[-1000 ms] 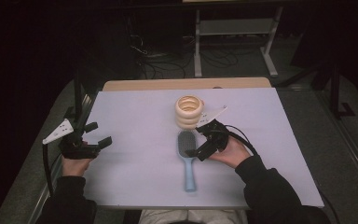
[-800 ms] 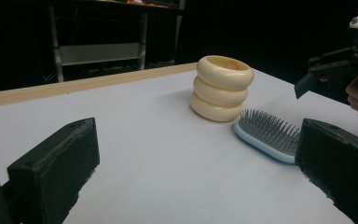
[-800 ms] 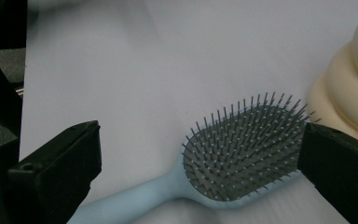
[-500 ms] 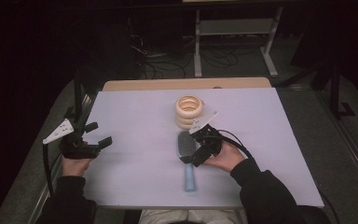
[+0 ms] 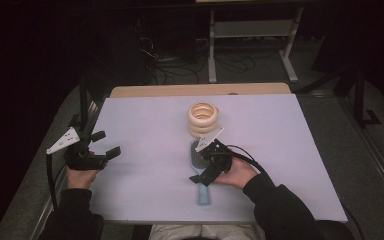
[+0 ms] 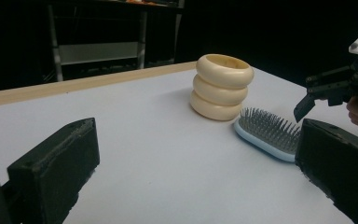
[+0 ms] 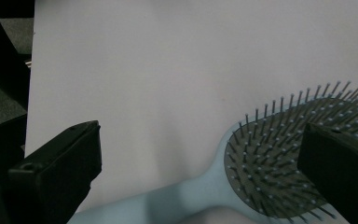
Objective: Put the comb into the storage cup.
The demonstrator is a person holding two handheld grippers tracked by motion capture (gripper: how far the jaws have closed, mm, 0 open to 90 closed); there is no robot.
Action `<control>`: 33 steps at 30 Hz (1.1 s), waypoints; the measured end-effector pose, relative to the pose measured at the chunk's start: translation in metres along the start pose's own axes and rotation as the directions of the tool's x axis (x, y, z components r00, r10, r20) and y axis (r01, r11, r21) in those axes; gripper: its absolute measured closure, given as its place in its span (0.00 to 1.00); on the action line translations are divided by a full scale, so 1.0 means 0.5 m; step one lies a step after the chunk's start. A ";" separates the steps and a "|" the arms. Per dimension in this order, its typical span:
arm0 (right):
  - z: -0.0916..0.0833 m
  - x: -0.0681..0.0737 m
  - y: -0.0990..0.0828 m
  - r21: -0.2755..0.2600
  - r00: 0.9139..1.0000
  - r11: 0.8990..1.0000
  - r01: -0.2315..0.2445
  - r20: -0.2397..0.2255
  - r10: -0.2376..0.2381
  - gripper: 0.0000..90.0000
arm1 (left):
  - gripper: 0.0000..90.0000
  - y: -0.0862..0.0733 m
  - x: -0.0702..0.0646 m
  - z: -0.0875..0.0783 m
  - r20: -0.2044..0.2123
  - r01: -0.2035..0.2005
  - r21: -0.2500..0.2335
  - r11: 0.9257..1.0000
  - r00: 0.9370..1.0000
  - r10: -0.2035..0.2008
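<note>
1. Centre frame, our right tool (image 5: 205,167) hovers over the blue hairbrush (image 5: 200,175), jaws spread, seemingly not touching.
2. Left tool (image 5: 102,145), frame left, open, empty.
3. Stacked cream rings (image 5: 203,118) just above the brush on the desk (image 5: 150,120).

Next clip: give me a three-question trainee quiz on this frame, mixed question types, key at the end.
1. True or false: the hairbrush lies bristles up on the table.
2. Which tool is over the hairbrush? A) left tool B) right tool
3. Fill in: the cream stack has ___ rings.

Key:
1. True; bristles point upward in both gripper views.
2. B; its jaws are open above the neck, not closed on it.
3. Three.
</note>
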State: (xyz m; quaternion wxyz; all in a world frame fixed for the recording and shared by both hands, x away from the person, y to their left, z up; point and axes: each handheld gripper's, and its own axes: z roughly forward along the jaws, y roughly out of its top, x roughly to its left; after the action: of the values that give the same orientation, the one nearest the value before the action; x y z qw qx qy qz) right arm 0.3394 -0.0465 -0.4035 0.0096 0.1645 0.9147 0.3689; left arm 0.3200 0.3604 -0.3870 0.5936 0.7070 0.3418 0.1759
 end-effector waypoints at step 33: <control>0.050 0.047 -0.005 0.136 0.987 0.981 0.140 -0.096 -0.128 0.72 | 0.00 -0.002 0.000 0.005 0.008 -0.001 0.015 1.000 1.000 0.001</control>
State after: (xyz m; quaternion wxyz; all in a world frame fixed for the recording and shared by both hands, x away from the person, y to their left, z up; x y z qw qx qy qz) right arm 0.3199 -0.0243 -0.4209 -0.0171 0.0867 0.9473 0.3081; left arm 0.3215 0.3588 -0.3885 0.5896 0.7124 0.3401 0.1708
